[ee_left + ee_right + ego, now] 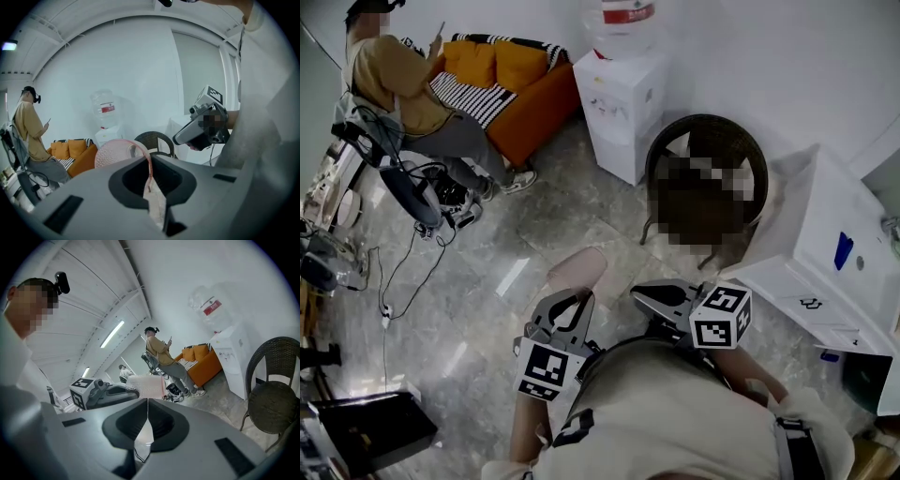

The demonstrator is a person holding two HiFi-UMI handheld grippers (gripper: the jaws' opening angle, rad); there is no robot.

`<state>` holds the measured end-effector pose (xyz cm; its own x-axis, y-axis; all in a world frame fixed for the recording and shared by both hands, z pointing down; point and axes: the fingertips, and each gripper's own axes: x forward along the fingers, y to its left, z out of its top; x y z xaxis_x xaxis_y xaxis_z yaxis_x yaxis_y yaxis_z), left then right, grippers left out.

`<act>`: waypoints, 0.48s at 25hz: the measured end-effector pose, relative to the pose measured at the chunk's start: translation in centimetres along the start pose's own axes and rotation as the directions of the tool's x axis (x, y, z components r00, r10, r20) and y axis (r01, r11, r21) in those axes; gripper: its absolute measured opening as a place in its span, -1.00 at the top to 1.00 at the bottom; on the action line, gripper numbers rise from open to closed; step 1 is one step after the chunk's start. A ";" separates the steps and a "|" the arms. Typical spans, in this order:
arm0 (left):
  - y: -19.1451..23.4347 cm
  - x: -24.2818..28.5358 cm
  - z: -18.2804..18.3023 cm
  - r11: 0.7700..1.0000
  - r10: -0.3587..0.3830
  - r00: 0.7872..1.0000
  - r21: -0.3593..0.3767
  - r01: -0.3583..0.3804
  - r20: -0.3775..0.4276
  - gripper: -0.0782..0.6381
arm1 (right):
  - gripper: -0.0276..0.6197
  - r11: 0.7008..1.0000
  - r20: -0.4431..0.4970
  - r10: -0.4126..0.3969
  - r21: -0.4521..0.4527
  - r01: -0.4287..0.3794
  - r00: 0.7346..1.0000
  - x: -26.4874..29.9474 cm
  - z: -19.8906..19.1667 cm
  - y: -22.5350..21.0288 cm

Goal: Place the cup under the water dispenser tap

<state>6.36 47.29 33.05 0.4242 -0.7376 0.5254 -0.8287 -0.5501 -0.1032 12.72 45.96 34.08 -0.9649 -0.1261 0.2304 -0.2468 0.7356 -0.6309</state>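
A pink translucent cup [578,269] is held by its rim in my left gripper [573,300], low in the middle of the head view, above the floor. In the left gripper view the jaws of the left gripper [150,174] pinch the cup's wall [117,152]. My right gripper [637,296] is beside it on the right, shut with nothing in it; the right gripper's [146,402] own view shows its jaws meeting. The white water dispenser [623,105], with a bottle [624,25] on top, stands against the far wall, well beyond the cup. Its taps show small on the front [228,355].
A dark wicker chair [709,148] stands right of the dispenser, between me and the wall. An orange sofa [517,94] with a seated person [403,84] is at the far left. Cables and gear [427,202] lie on the floor at left. A white cabinet [834,258] is at right.
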 end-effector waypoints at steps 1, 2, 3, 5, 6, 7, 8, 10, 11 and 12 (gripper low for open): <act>0.0 0.7 0.6 1.000 0.000 1.000 0.005 0.000 -0.005 0.59 | 0.83 1.000 0.003 0.005 0.003 -0.005 1.000 -0.4 0.6 -0.7; 0.0 1.5 1.2 1.000 0.003 1.000 0.008 -0.003 -0.009 0.59 | 0.83 1.000 0.005 0.011 0.005 -0.011 1.000 -0.7 1.1 -1.4; 0.1 2.2 1.8 1.000 0.007 1.000 0.010 -0.007 -0.014 0.59 | 0.83 1.000 0.006 0.019 0.005 -0.019 1.000 -1.0 1.7 -2.0; 0.4 3.7 2.8 1.000 0.021 0.999 0.013 -0.021 -0.028 0.59 | 0.83 0.999 0.015 0.038 0.004 -0.039 0.999 -1.6 3.0 -3.3; 0.6 4.3 3.2 0.999 0.030 0.999 0.014 -0.030 -0.037 0.59 | 0.83 0.999 0.022 0.050 0.006 -0.050 0.998 -1.9 3.7 -3.9; 0.8 5.0 3.6 0.999 0.039 0.998 0.016 -0.039 -0.047 0.59 | 0.83 0.998 0.029 0.061 0.008 -0.061 0.998 -2.2 4.2 -4.6; 1.0 5.6 3.9 0.999 0.048 0.997 0.020 -0.047 -0.058 0.59 | 0.83 0.997 0.033 0.070 0.010 -0.070 0.997 -2.5 4.7 -5.2; 1.2 6.7 4.5 0.998 0.066 0.995 0.028 -0.065 -0.074 0.59 | 0.83 0.996 0.033 0.087 0.009 -0.087 0.996 -3.1 5.4 -6.4; 1.5 7.2 4.8 0.997 0.077 0.994 0.032 -0.075 -0.079 0.59 | 0.83 0.995 0.029 0.096 0.005 -0.096 0.995 -3.3 5.7 -6.9; 1.7 7.7 5.1 0.996 0.089 0.993 0.037 -0.086 -0.082 0.59 | 0.83 0.995 0.023 0.104 -0.002 -0.104 0.994 -3.5 6.0 -7.4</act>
<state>10.07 38.68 32.60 0.3176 -0.7488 0.5817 -0.8482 -0.4986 -0.1787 17.38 36.95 33.50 -0.9871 -0.0642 0.1468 -0.1452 0.7463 -0.6496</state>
